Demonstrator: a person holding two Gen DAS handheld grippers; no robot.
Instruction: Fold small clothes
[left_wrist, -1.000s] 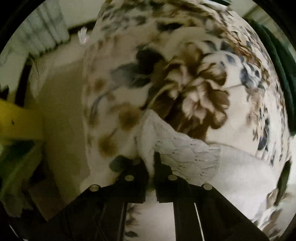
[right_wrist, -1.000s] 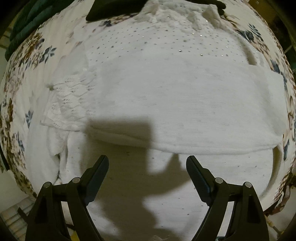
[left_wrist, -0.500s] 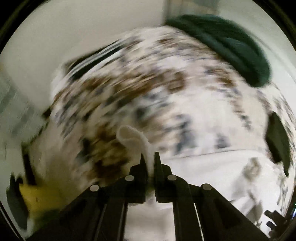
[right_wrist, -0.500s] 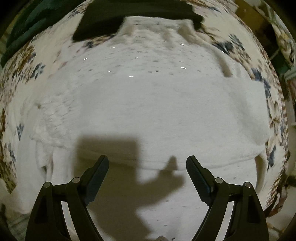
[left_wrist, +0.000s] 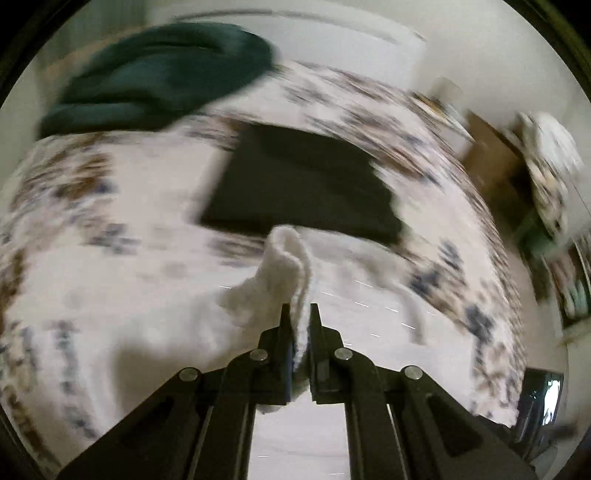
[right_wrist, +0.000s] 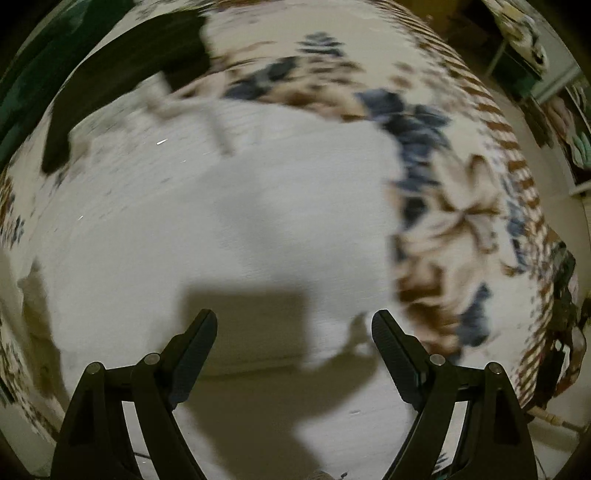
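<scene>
White knit garment on the bed, one edge pinched and lifted

The white garment (right_wrist: 229, 229) lies spread on the floral bedspread (right_wrist: 461, 221); the left hand-held gripper (left_wrist: 297, 314) is clamped on a fold of its edge (left_wrist: 288, 258), which stands up between the closed jaws. The right hand-held gripper (right_wrist: 293, 328) hangs over the garment's near part with jaws wide apart and nothing between them, its shadow on the cloth. A black folded item (left_wrist: 303, 184) lies on the bedspread just beyond the garment, a dark green blanket (left_wrist: 159, 74) at the far left. No containers are visible. Against the frame one second earlier, the left view has swung from close floral print to the far side of the bed, with the held edge carried along; the right view has shifted toward the garment's right border.
</scene>
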